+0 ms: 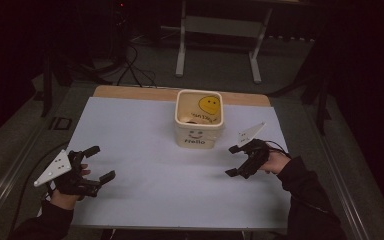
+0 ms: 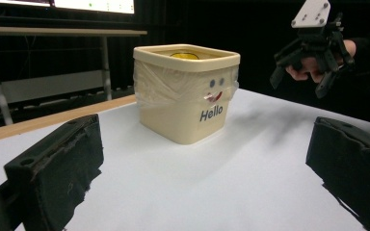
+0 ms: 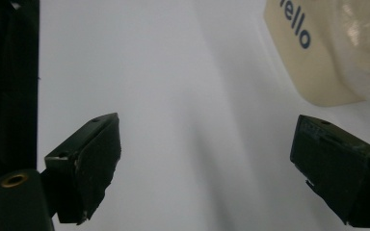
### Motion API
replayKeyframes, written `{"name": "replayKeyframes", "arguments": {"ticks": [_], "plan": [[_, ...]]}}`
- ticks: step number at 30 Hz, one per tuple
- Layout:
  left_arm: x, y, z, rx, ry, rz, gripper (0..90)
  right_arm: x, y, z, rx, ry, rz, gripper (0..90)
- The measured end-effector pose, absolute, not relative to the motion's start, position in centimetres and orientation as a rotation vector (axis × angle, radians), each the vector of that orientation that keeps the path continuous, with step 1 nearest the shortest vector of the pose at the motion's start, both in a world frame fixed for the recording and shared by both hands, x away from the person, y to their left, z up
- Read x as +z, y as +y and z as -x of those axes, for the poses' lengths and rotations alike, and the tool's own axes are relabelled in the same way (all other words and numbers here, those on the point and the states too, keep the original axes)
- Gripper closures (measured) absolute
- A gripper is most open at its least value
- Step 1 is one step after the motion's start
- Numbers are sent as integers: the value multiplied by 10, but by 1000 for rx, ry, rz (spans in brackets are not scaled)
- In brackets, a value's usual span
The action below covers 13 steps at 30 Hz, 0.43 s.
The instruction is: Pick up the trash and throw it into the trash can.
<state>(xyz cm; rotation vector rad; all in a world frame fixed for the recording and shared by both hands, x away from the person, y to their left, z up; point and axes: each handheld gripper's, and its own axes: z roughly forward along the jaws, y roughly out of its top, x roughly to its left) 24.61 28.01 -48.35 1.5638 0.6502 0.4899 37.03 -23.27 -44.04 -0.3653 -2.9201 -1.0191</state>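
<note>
Left gripper [image 1: 100, 163] sits low at the lower left, jaws spread wide with nothing in them; right gripper [image 1: 233, 160] at lower right, same deal. Plenty of bare white table [image 1: 145, 150] between them. Cream tub [image 1: 199, 118] stands upright upper center, near the far edge.

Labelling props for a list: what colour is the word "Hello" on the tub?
Dark blue on the cream tub, clearest in the left gripper view.

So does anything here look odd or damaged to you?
Slightly. The cream tub marked Hello is wrapped in crinkled clear film around its upper walls, a makeshift look. It stands upright on the white table; both grippers, left and right, are open and apart from it.
</note>
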Motion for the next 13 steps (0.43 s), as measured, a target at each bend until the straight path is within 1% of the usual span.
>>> {"name": "replayKeyframes", "arguments": {"ticks": [6, 13], "plan": [[-483, 280, -246, 489, 647, -1566, 7, -452, -231, -365, -1047, -2911, 379, 105], [-483, 280, -246, 490, 643, -1567, 7, -458, -231, -365, -1052, -2907, 390, 105]]}}
